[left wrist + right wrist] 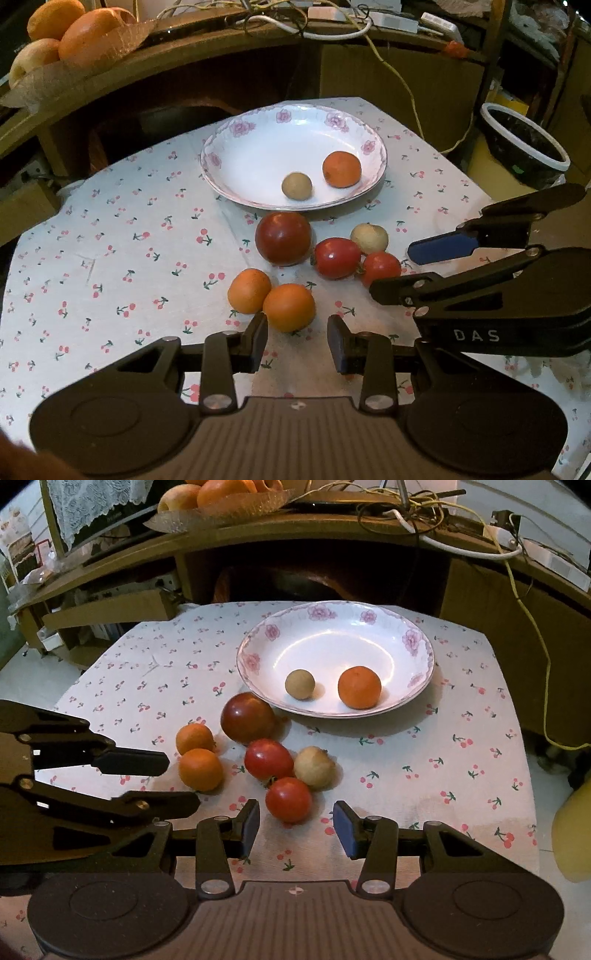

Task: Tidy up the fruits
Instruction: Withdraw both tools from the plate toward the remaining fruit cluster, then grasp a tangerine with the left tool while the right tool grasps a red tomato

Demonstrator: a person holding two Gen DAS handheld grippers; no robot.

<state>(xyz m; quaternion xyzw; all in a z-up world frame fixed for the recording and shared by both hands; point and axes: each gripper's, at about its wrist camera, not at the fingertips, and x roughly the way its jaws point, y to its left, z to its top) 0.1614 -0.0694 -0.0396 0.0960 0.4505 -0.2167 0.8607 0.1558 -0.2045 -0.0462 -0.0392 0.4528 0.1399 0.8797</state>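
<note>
- Broadly, a cherry-print tablecloth (424, 775) covers the table; its near edge is cut off behind both gripper bodies, so what lies closest cannot be seen.
- A white plate (332, 635) with a pink flower rim sits toward the far side, holding one orange fruit (359, 686) and one small tan round fruit (300, 684), apart from each other.
- In front of the plate lies a loose cluster on the cloth: a dark red tomato (248, 718), the largest, two red tomatoes (268, 759) touching each other, two small oranges (200, 769) side by side, and a pale fruit (314, 767) whose kind is hard to tell.
- The left gripper (297, 341) hangs just before the nearest small orange, jaws apart with nothing between them.
- The right gripper (296, 825) hangs just before the nearest red tomato, jaws likewise apart and empty.
- A bowl of larger oranges (74, 33) on the shelf behind is cropped by the frame edge, and the recess beneath that shelf is too dark to read.
</note>
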